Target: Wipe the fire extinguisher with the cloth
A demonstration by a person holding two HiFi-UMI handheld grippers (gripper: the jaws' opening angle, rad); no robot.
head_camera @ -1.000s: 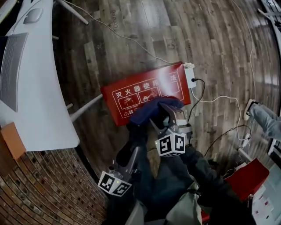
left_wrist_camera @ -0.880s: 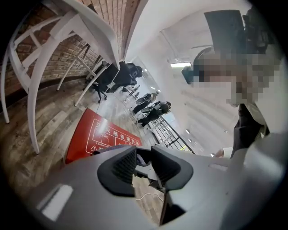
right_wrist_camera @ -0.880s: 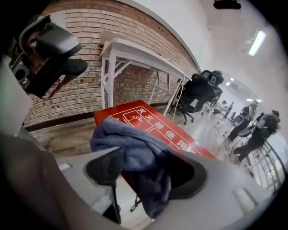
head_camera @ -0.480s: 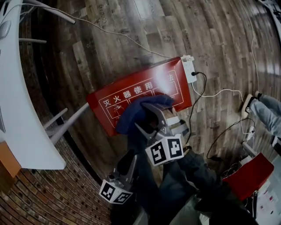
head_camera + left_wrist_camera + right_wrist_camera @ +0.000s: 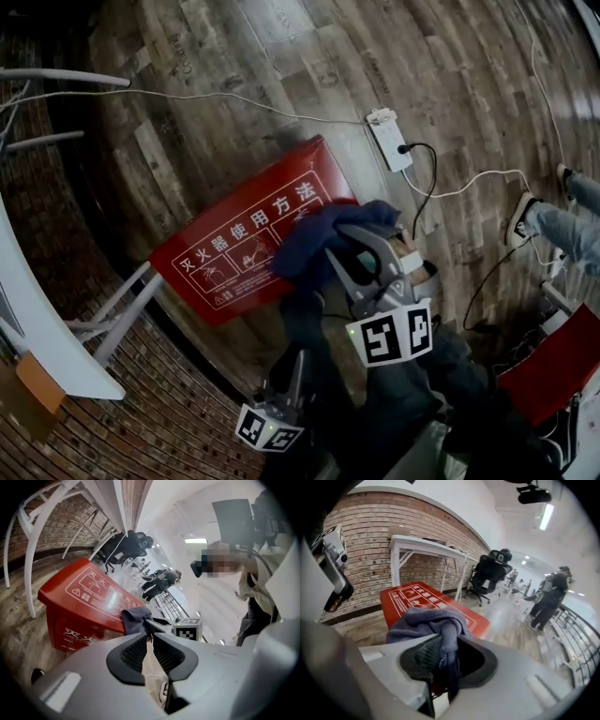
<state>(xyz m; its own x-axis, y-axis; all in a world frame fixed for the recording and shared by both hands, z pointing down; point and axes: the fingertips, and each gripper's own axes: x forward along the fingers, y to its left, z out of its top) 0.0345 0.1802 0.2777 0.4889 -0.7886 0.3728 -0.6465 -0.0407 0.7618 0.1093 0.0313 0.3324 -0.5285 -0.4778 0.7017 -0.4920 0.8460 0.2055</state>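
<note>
Blue cloth (image 5: 319,239) sits on the red fire-extinguisher box (image 5: 225,253) on the floor. Your right gripper (image 5: 449,644) fingers have just clamped it. Your left gripper (image 5: 150,637) fingers have been closing, nearly together, empty. Wiping can begin.

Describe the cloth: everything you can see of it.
The cloth is dark blue-grey and soft-looking, bunched into thick folds. The right gripper, whose fingers have just been closing, pinches one fold; the rest spills forward above the printed face of the red fire extinguisher box. Whether it touches the box cannot be told.
</note>
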